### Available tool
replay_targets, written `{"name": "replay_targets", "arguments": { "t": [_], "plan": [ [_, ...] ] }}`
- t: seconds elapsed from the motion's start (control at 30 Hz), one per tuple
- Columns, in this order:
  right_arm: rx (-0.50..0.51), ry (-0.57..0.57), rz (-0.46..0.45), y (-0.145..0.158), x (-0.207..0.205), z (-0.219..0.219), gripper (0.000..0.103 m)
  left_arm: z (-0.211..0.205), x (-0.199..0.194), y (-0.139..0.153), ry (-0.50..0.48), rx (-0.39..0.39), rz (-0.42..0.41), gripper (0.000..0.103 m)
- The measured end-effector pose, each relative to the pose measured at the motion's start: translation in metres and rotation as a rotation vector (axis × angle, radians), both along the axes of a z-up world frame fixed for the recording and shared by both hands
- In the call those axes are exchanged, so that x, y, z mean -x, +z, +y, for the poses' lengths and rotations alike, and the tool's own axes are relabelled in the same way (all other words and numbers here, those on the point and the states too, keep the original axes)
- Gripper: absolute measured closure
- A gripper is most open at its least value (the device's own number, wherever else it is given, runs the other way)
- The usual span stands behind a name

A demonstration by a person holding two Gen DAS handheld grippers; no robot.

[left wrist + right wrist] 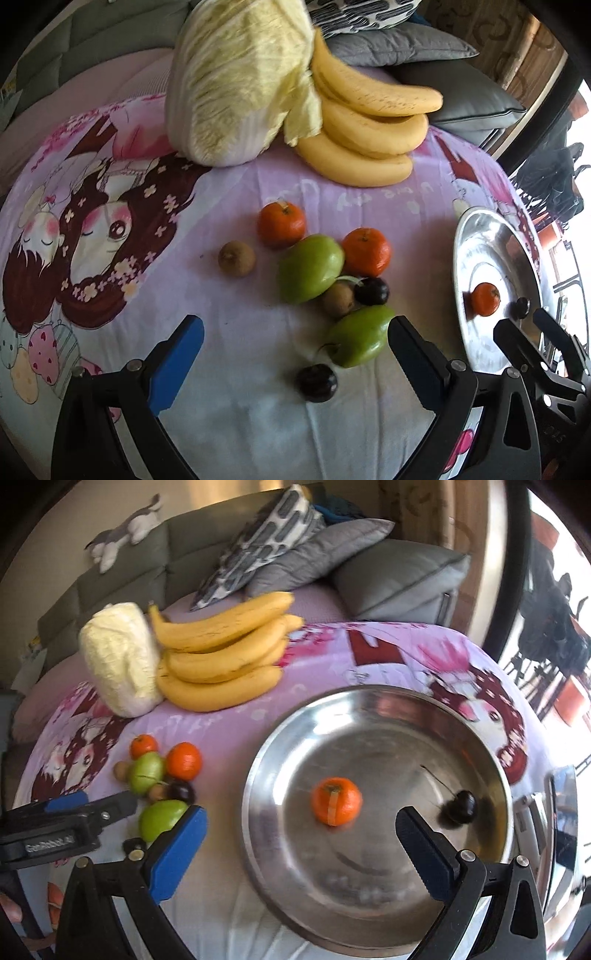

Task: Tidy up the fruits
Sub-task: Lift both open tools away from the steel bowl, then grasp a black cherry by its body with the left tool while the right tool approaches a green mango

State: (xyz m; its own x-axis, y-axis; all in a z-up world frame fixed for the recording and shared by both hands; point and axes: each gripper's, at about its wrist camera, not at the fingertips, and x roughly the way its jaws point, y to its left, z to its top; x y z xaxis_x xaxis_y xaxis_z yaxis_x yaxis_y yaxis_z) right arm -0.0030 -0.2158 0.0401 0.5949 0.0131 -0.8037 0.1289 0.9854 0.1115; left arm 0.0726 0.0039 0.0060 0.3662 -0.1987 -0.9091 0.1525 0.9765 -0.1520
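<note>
Both tools spread apart, empty. Near dark cherry [317,382]: small, smooth, slippery, easily bruised; best pinched gently across its middle.

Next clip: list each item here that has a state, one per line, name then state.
Left gripper: open, empty, above the loose fruit.
Right gripper: open, empty, over the metal plate.
Metal plate: holds one tangerine and one dark cherry.
Banana bunch: on the cloth, leaning against the cabbage.
Green fruit: on the cloth, not yet on the plate.
</note>
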Motion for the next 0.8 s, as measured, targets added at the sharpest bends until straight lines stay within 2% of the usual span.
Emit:
{"name": "replay_targets", "arguments": {
  "t": [0.2, 0.47, 0.8],
  "plan": [
    [0.016, 0.078, 0.037, -0.002, -0.011, 0.028, 0.0, 0.014, -0.001, -0.005, -0.009, -0.013, 0.06, 0.003],
    [-0.005, 0.147, 0.039, 0.001, -0.028, 0.048, 0.0, 0.031, 0.001, -0.003, 0.015, -0.019, 0.049, 0.003],
    [-0.041, 0.185, 0.045, -0.002, -0.032, 0.057, 0.0, 0.039, 0.005, -0.022, 0.026, -0.042, 0.107, 0.004]
  ]
}}
